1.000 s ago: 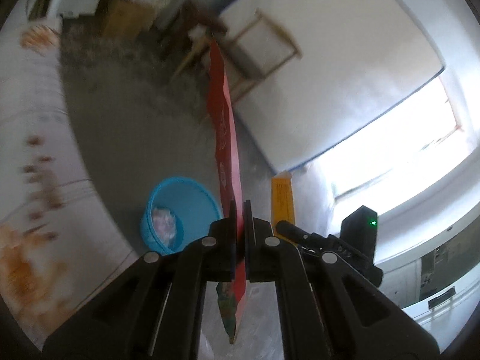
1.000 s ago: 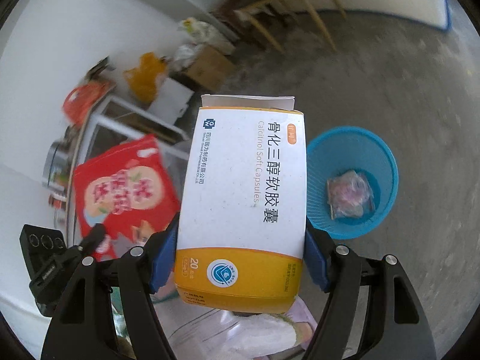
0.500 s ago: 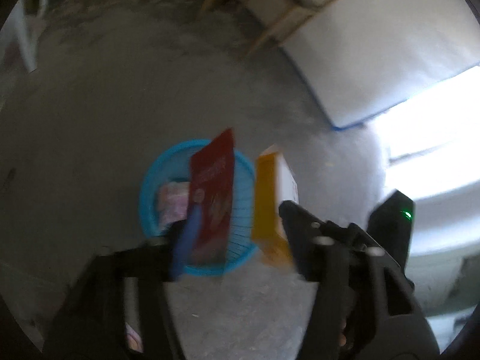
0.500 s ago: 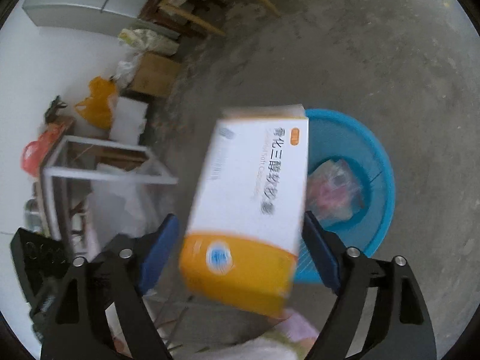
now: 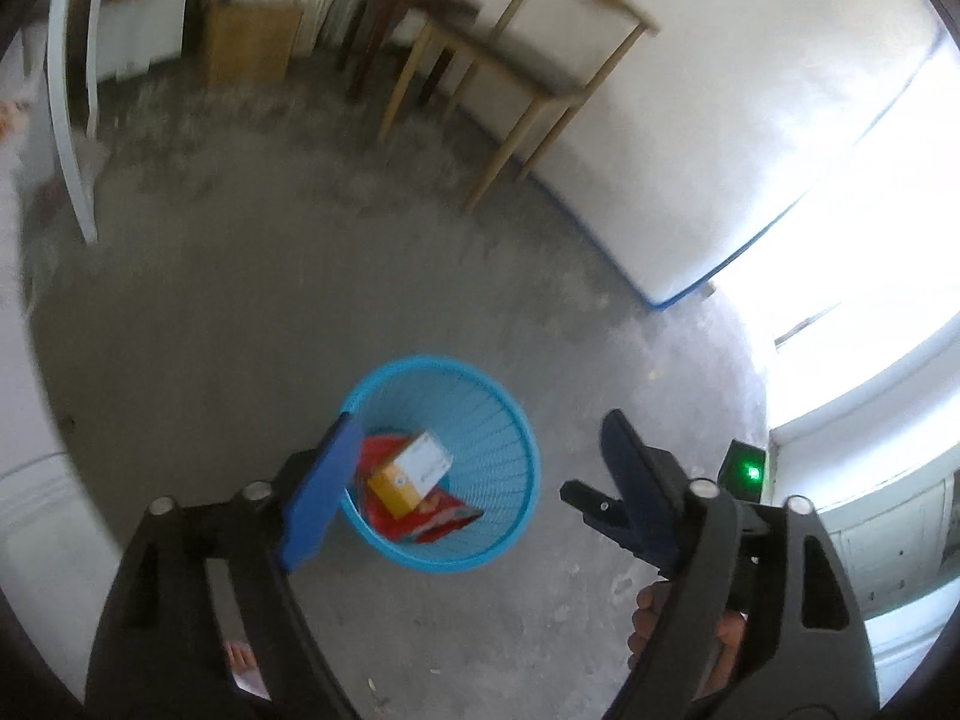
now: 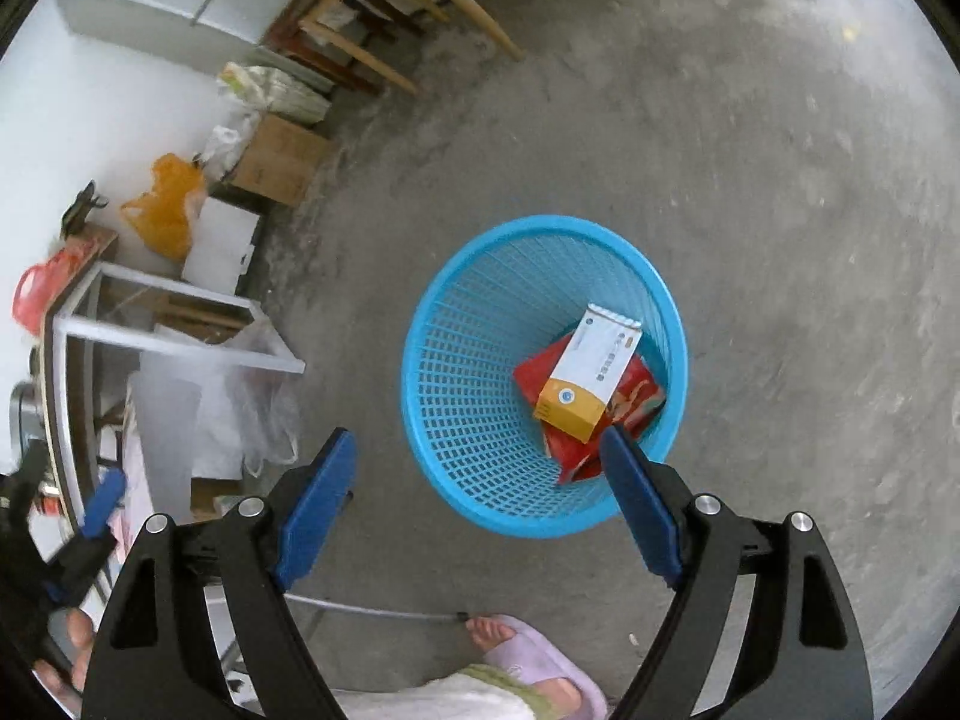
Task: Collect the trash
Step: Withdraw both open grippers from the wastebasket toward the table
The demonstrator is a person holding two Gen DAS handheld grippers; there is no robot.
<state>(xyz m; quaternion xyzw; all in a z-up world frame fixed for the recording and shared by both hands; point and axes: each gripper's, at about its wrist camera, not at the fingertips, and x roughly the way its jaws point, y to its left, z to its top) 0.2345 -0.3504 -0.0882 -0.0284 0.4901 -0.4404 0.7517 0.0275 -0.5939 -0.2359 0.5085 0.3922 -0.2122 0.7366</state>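
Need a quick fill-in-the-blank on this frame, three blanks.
1. The white-and-orange cardboard box lies inside the ____ plastic mesh basket.
2. That box rests on top of a ____ foil packet.
3. Nothing sits between the fingers of the right gripper; its jaws are ____.

Missing words: blue; red; open

My tongs are black, each with blue pads (image 6: 315, 510). Below them I see a bright blue basket (image 6: 468, 420) with a lattice of small square holes. In it lies a red packet (image 6: 636, 393) with pale printed pictures, and on that a white box (image 6: 591, 369) with an orange end and a small blue round mark. The floor (image 6: 750, 180) is mottled grey. By the wall sit an orange bag (image 6: 165, 210) and a brown carton (image 6: 279, 159). My slipper (image 6: 540, 669) is lilac.
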